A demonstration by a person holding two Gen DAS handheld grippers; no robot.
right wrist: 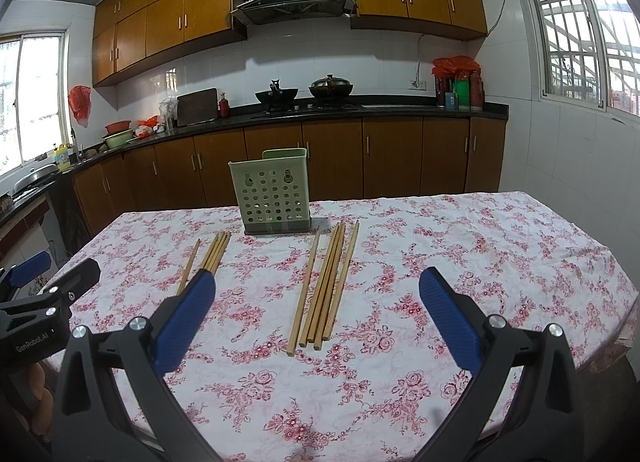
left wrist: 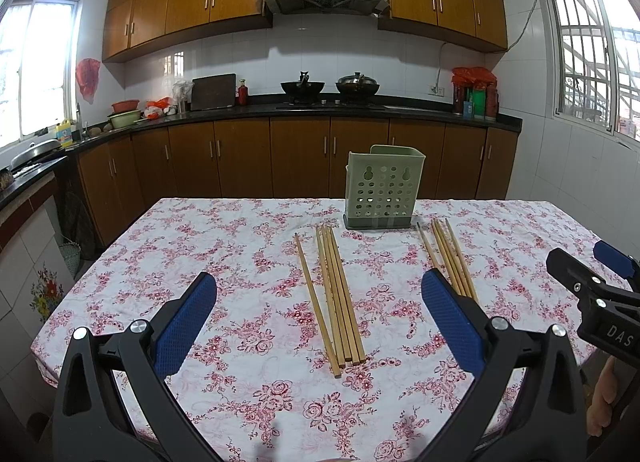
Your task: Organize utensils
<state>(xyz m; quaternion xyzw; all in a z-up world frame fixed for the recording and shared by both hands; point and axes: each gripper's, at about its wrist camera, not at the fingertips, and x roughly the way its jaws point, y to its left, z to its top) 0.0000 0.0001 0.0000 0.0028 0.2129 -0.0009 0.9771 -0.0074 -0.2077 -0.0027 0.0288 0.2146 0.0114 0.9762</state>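
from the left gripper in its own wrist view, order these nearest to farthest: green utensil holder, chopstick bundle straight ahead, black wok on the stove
1. chopstick bundle, on the tablecloth between the open left gripper fingers
2. green utensil holder, upright at the table's far side
3. black wok, on the back counter stove

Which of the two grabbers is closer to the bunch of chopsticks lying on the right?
Right. The right gripper hovers open directly before that right bunch; the left gripper faces the other bunch.

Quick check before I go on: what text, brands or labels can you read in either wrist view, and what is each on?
"DAS", cut off by the frame edge: on the right gripper body, seen from the left wrist view.
"GenRobot.AI": on the left gripper body, seen from the right wrist view.
Yellow bottle label by the sink: too small to read.
Bottles on the counter: labels blurred.
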